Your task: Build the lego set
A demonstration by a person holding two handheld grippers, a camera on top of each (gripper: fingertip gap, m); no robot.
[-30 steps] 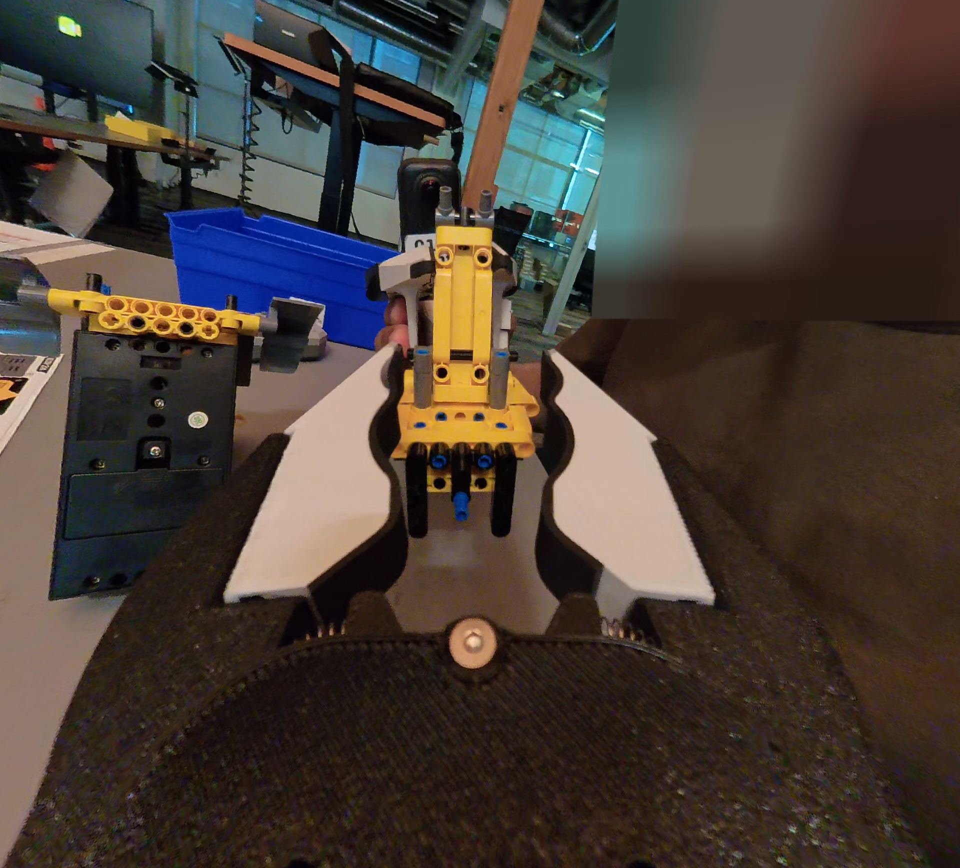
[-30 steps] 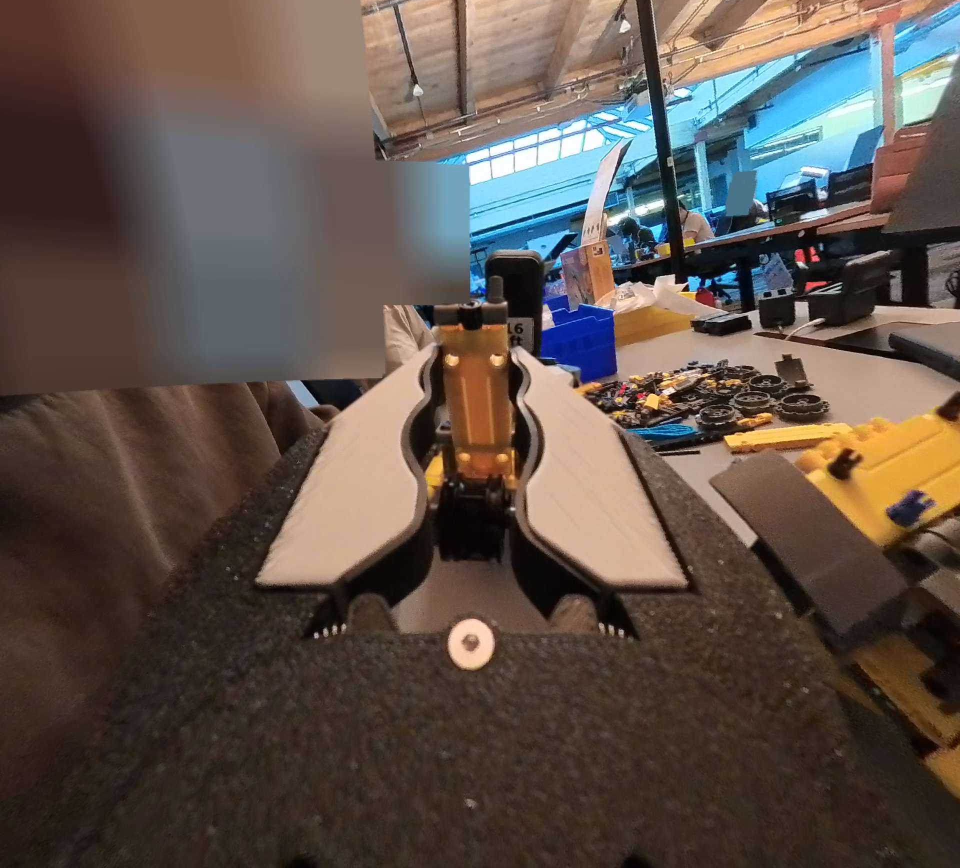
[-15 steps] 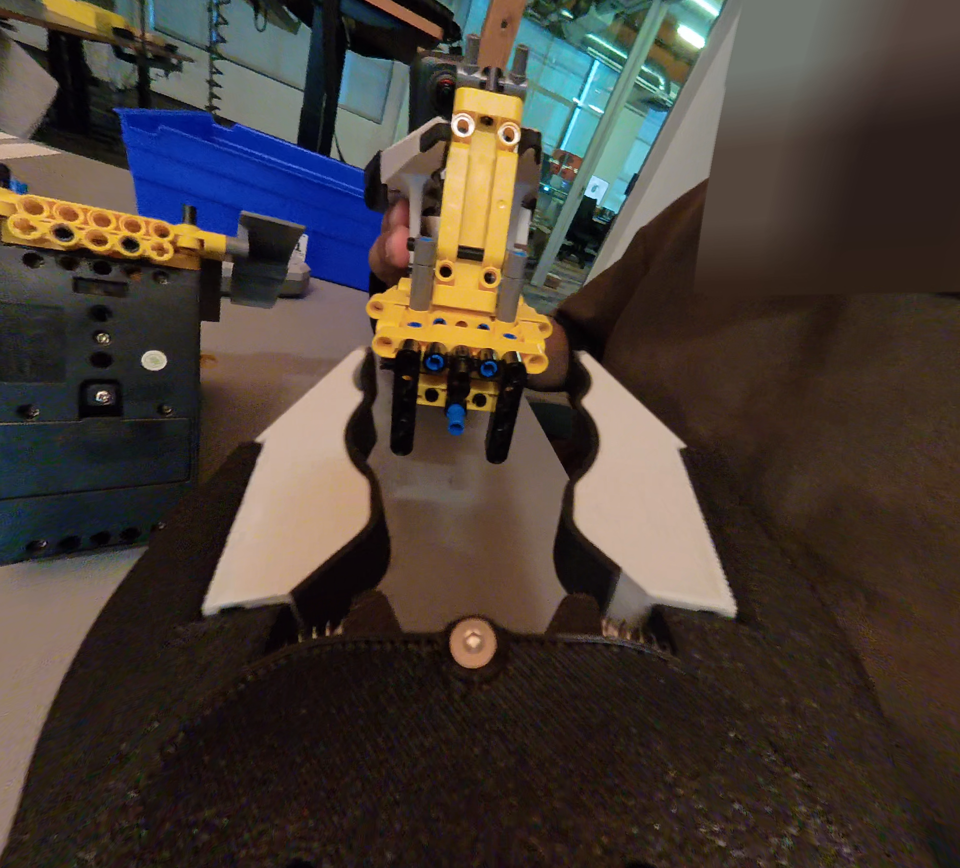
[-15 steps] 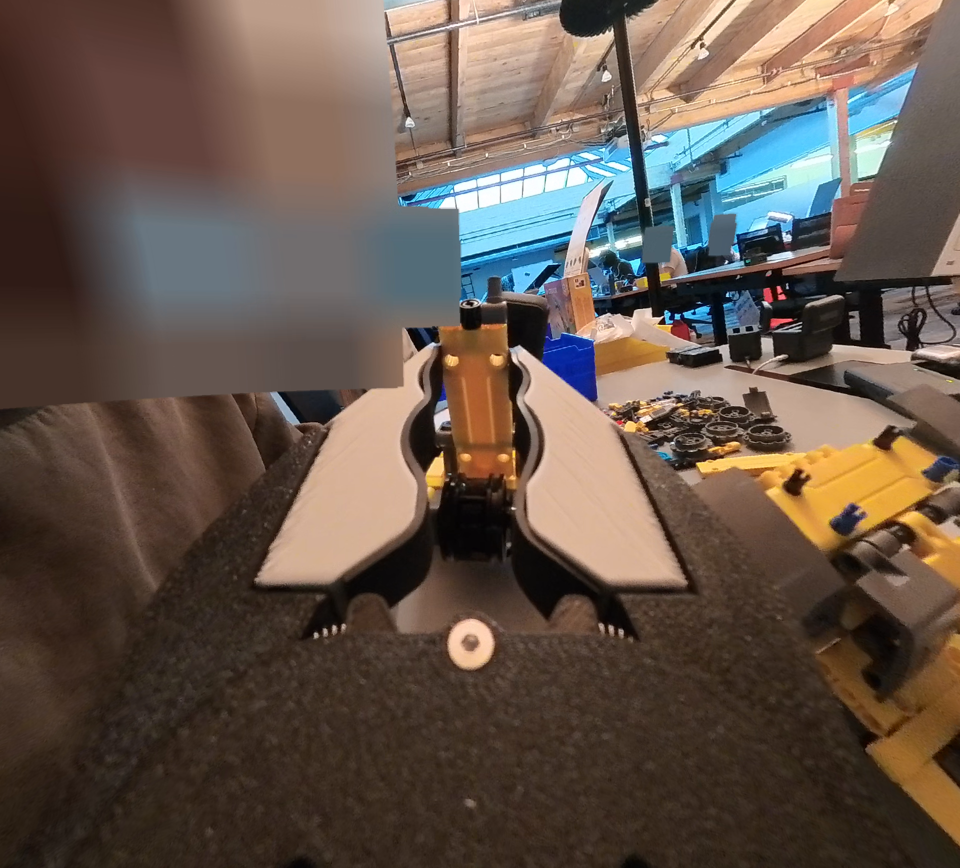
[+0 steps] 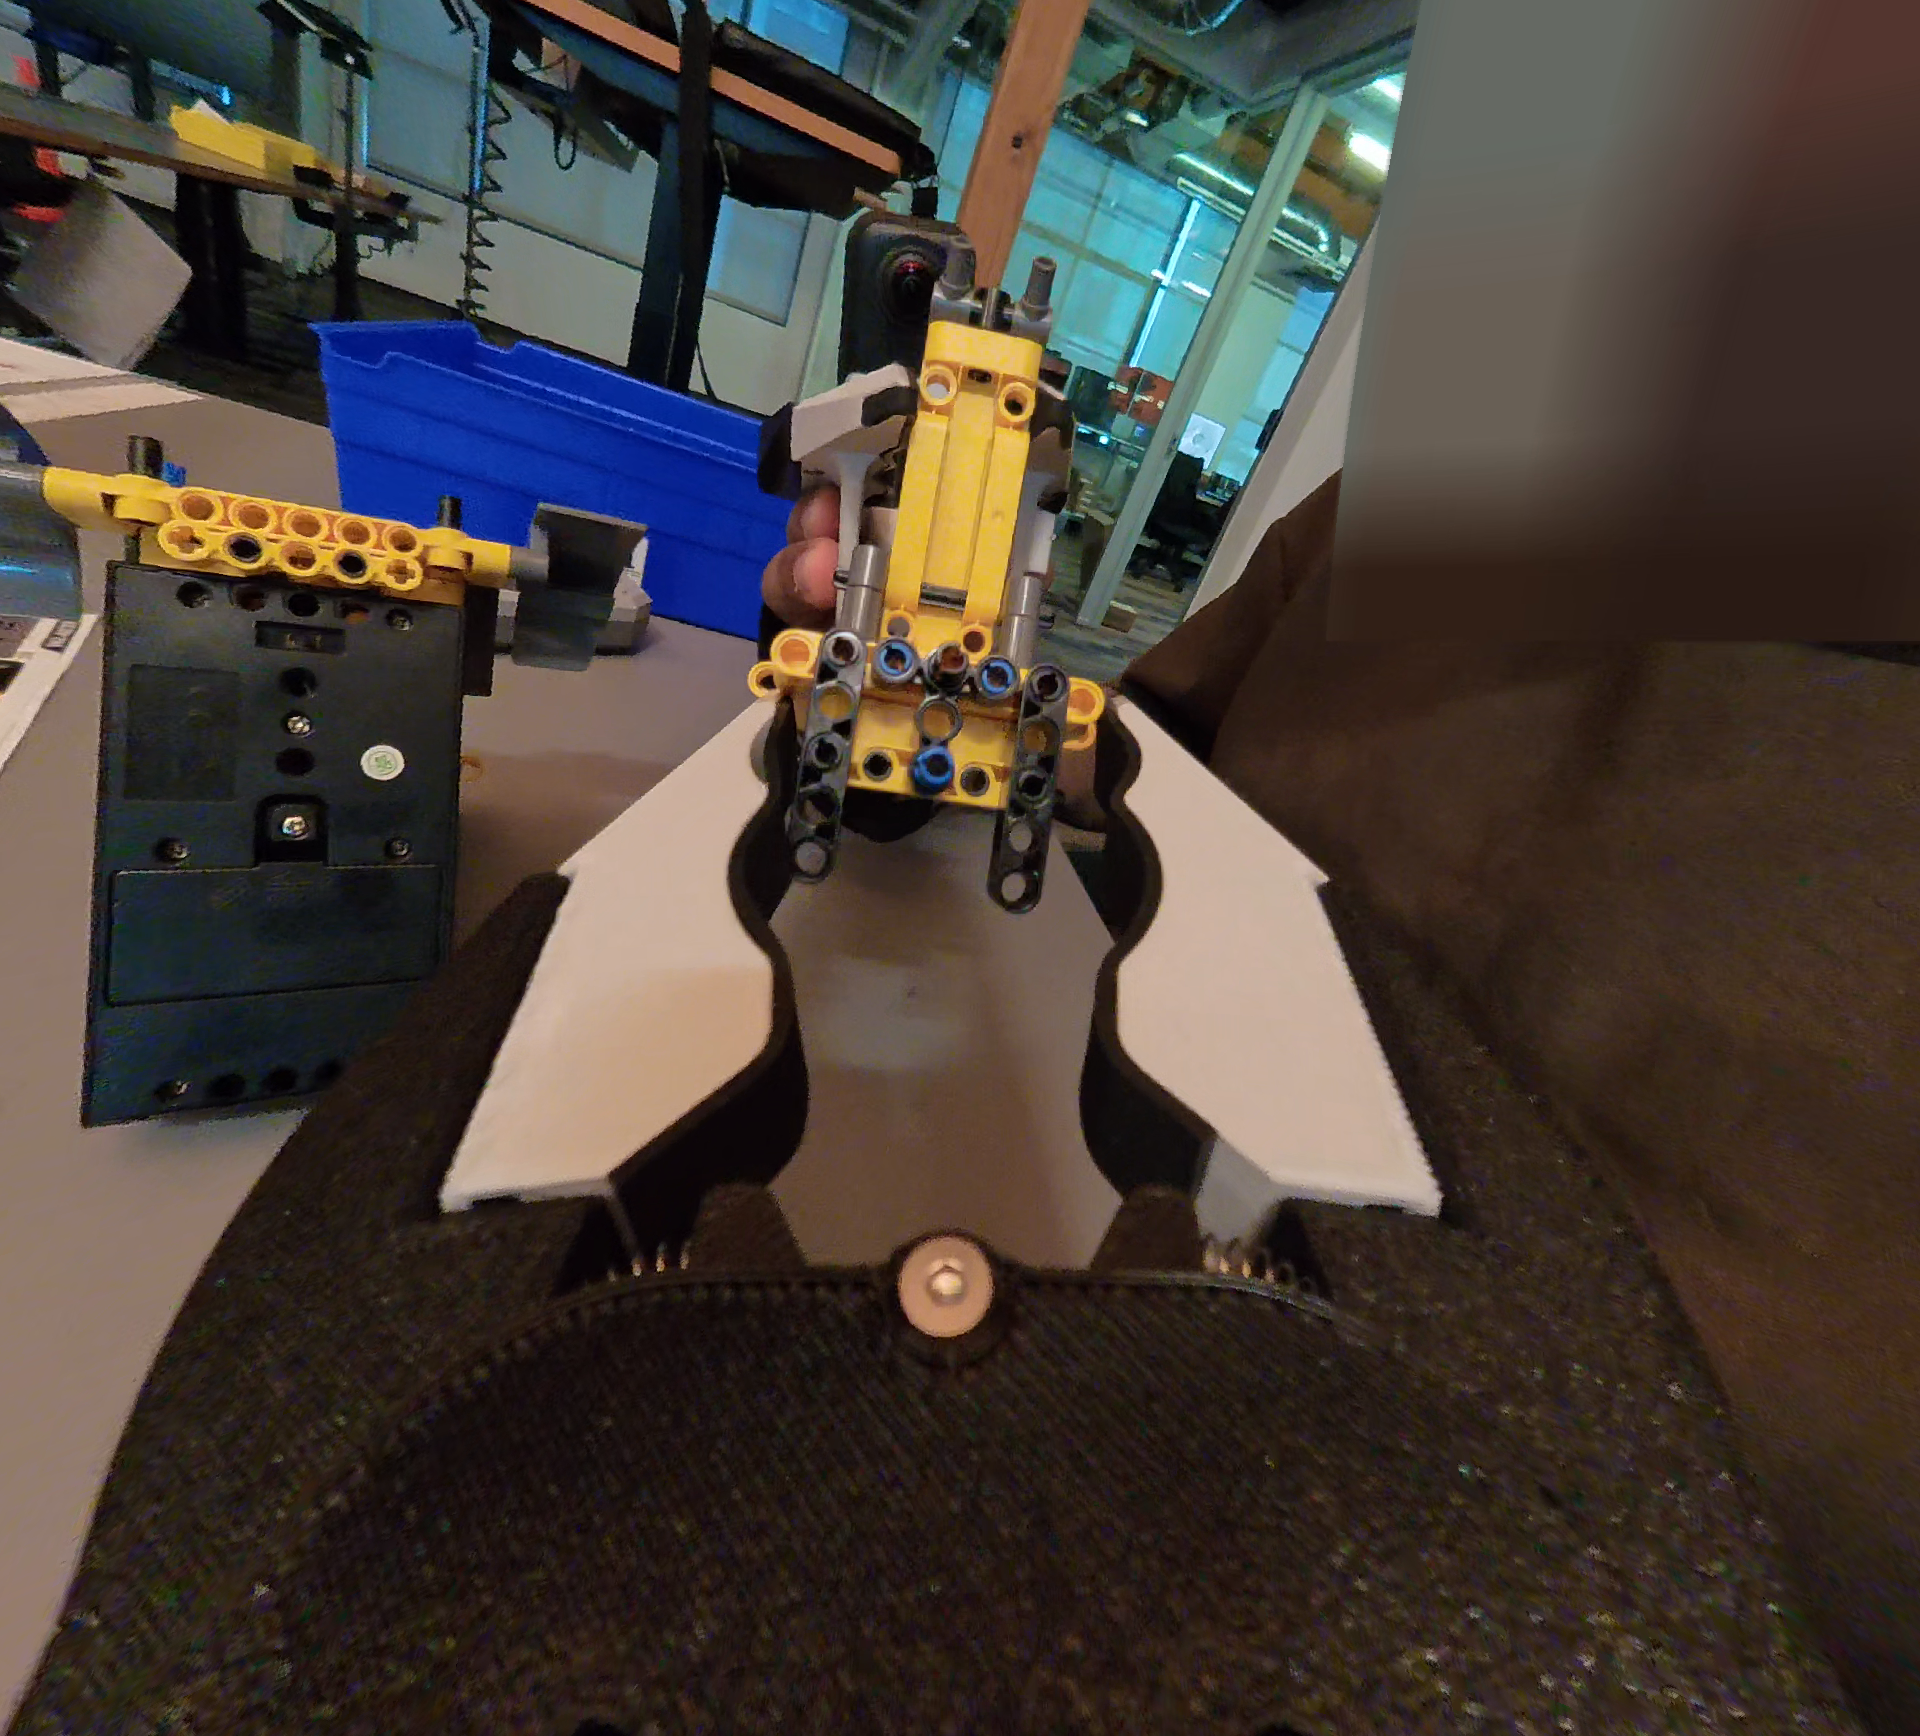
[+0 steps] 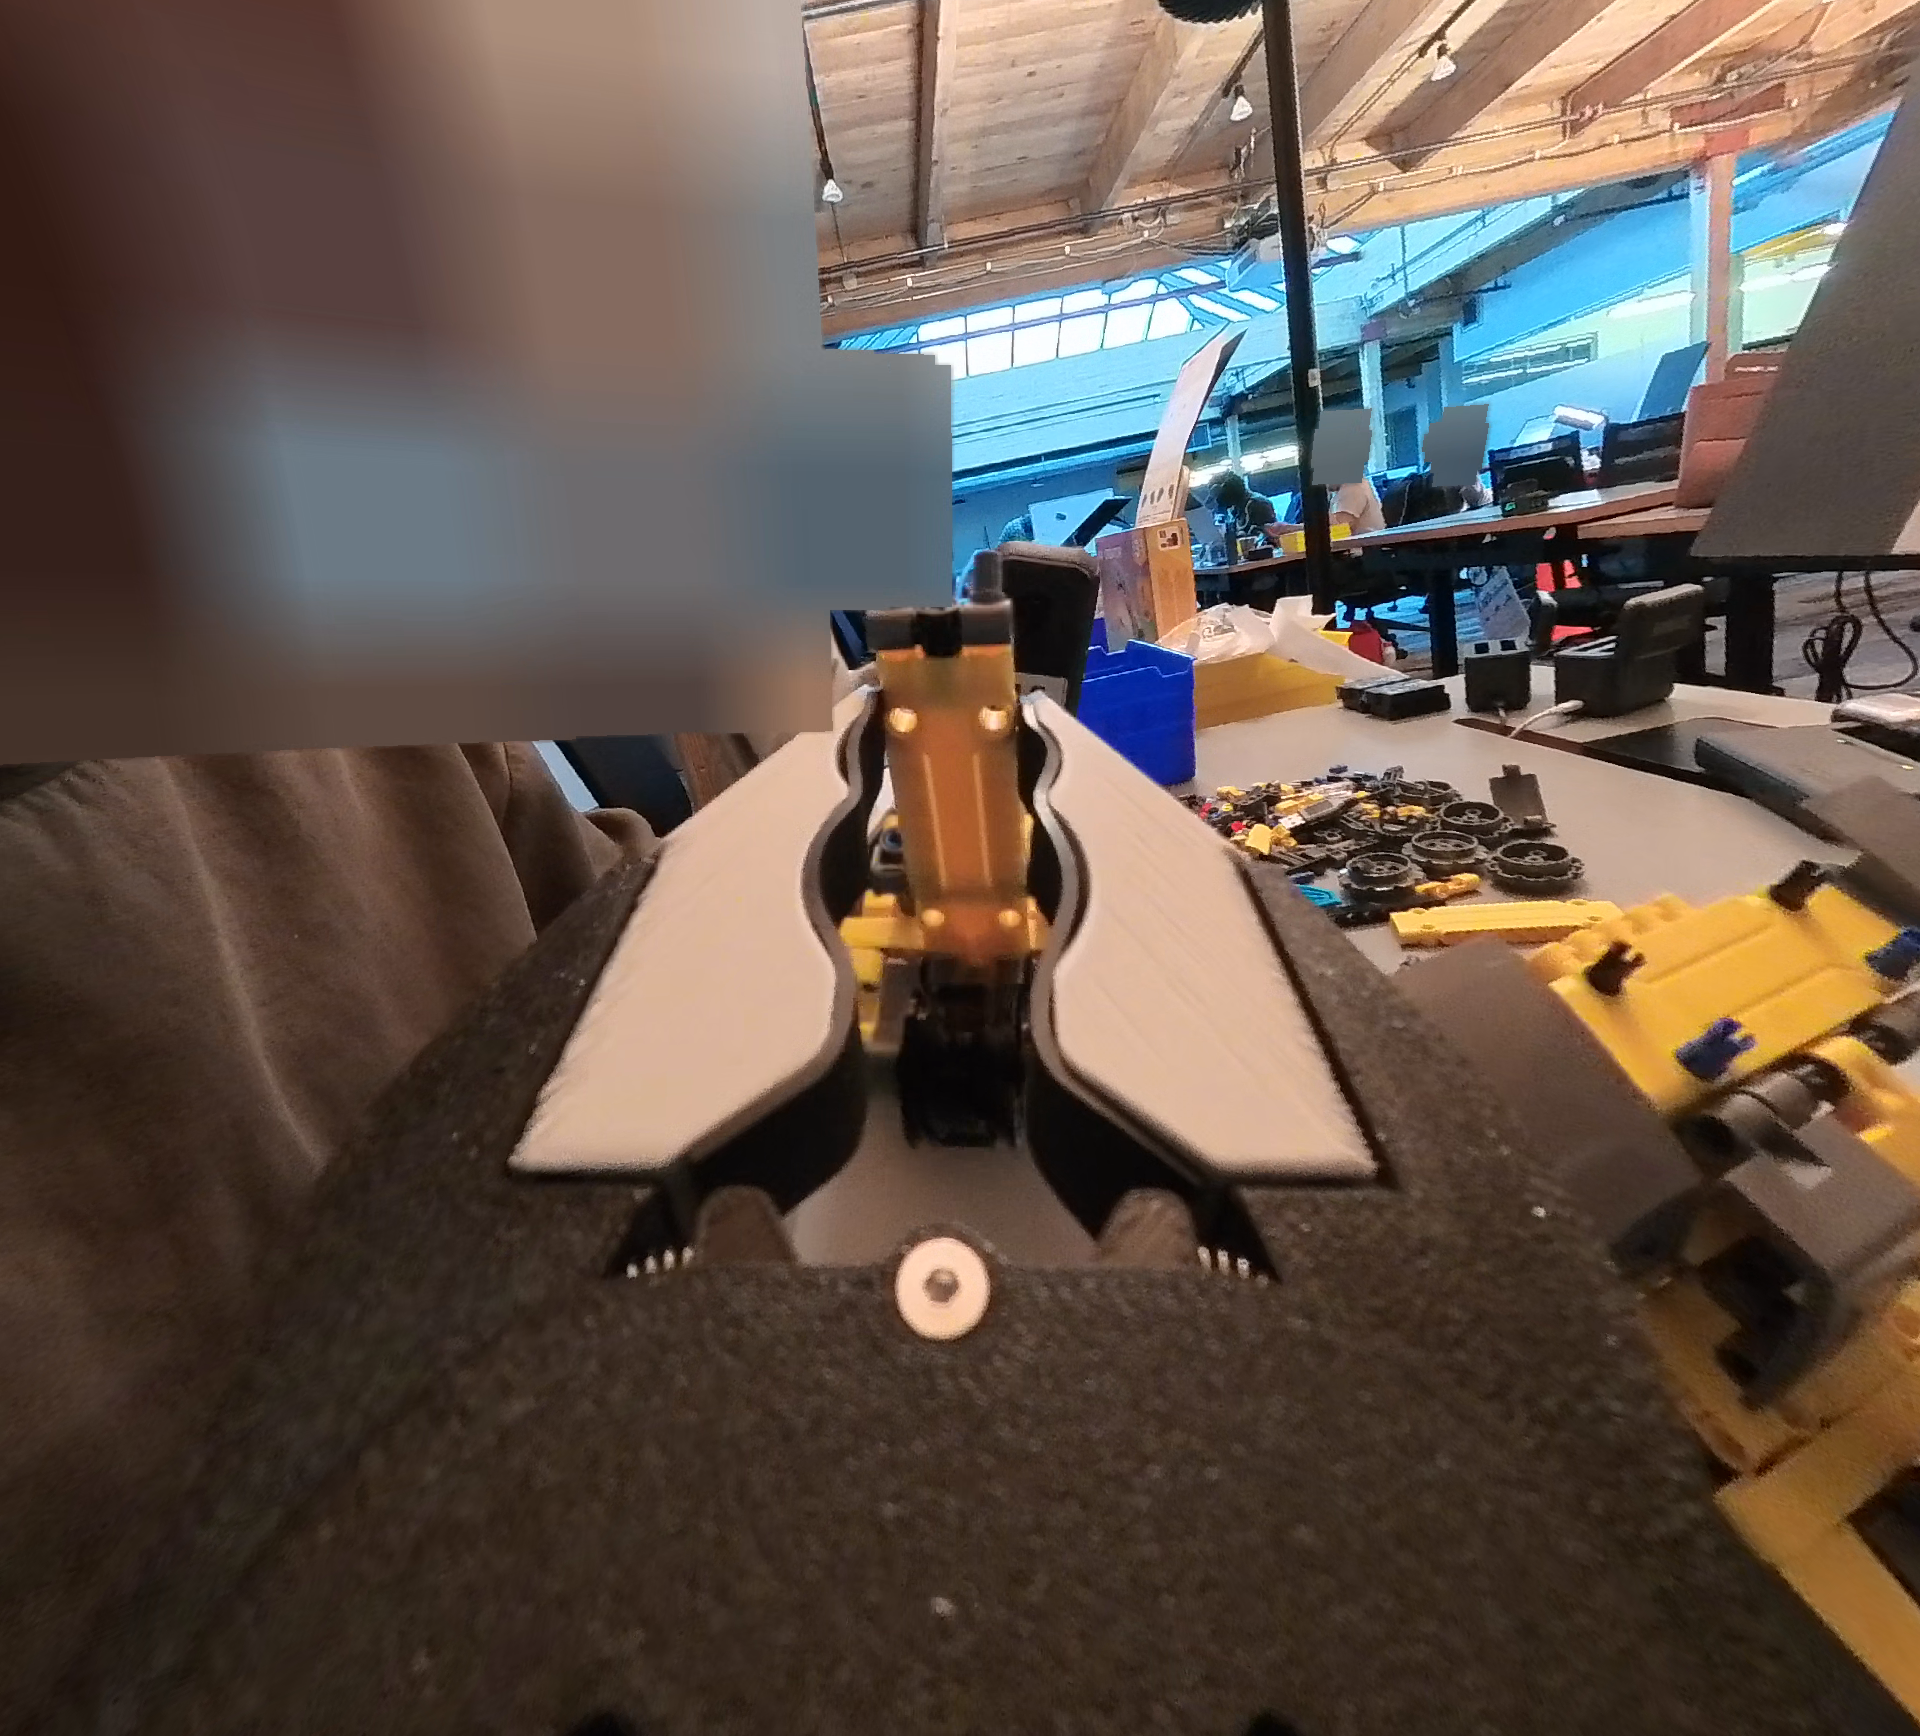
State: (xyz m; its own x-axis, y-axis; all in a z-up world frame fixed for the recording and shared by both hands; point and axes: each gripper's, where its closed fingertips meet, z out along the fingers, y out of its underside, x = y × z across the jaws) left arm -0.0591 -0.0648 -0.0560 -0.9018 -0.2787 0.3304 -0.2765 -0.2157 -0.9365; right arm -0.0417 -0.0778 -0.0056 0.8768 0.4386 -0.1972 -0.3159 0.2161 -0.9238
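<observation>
My right gripper (image 6: 948, 736) is shut on a yellow building-toy assembly (image 6: 951, 813) with black beams at its near end, and holds it up above the grey table (image 6: 1558, 751). In the left wrist view the same assembly (image 5: 961, 543) faces me end-on, with blue pins and two black holed beams hanging down. The right gripper (image 5: 914, 439) and a hand (image 5: 800, 554) show behind it. My left gripper (image 5: 940, 741) is open, and the assembly's wide yellow base sits right at its fingertips. I cannot tell whether they touch.
A black box topped by a yellow holed beam (image 5: 270, 803) stands on the table at left, with a blue bin (image 5: 540, 450) behind it. In the right wrist view, loose parts and black wheels (image 6: 1403, 839) lie ahead and a yellow model (image 6: 1714, 1011) sits close right. A person's brown sleeve (image 6: 260, 959) fills the left. The left gripper's tips are roughly 6 cm from the right gripper's.
My left jaws have opened wider and the assembly's base has come out from between them. The assembly has tipped, so its holed end now faces the left camera. The right gripper keeps its hold.
</observation>
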